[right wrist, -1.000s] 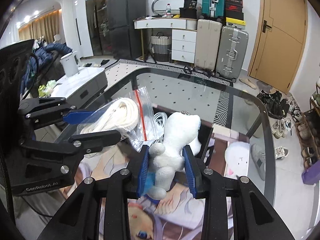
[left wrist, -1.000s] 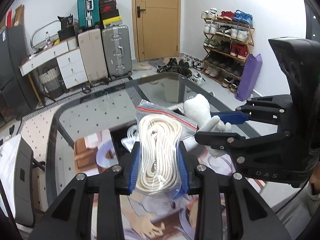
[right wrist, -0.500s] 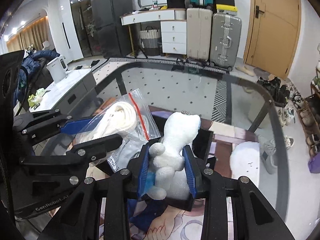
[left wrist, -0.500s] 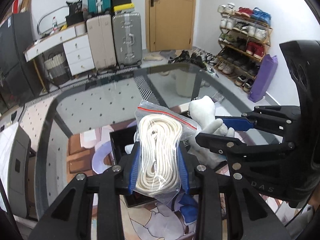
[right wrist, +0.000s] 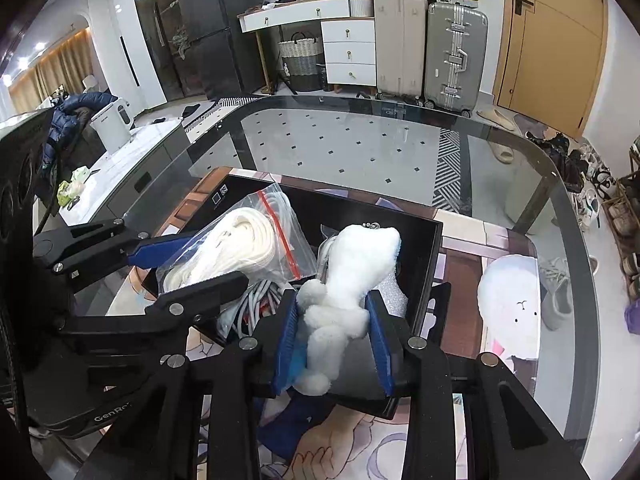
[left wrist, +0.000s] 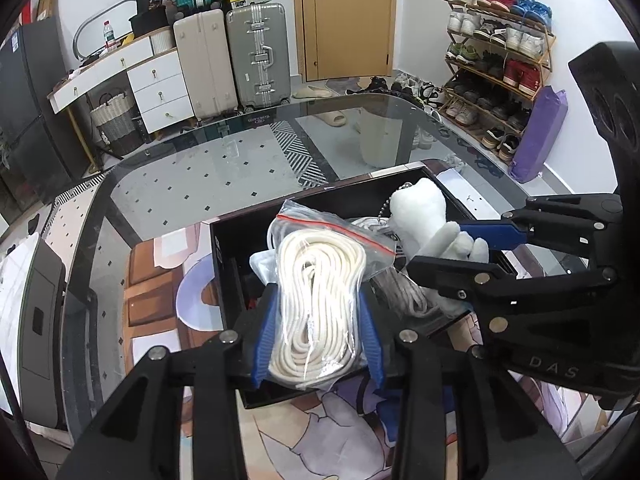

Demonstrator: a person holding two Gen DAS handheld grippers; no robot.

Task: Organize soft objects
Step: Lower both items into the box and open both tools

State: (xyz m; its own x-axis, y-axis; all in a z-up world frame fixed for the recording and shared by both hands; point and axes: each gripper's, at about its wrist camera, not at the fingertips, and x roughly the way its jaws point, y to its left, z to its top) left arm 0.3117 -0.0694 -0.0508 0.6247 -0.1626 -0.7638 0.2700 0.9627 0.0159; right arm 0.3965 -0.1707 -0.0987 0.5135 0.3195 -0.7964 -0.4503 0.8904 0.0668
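My left gripper (left wrist: pixel 318 336) is shut on a clear zip bag of white rope (left wrist: pixel 320 300) and holds it over the black box (left wrist: pixel 240 236). The bag also shows in the right wrist view (right wrist: pixel 240 248). My right gripper (right wrist: pixel 334 340) is shut on a white plush toy (right wrist: pixel 352 276) with a bead chain, held over the right part of the same box (right wrist: pixel 428 276). The plush also shows in the left wrist view (left wrist: pixel 424 220), beside the bag. Cables and another bagged rope lie inside the box, partly hidden.
The box sits on a printed mat (right wrist: pixel 480 240) on a glass table (left wrist: pixel 248 160). A white round plush cushion (right wrist: pixel 512 308) lies on the mat to the right. Suitcases, drawers and a shoe rack (left wrist: pixel 500 60) stand beyond the table.
Both grippers have tilted and moved down over the black box with their loads still gripped. The box now fills the view under the bag and the plush.
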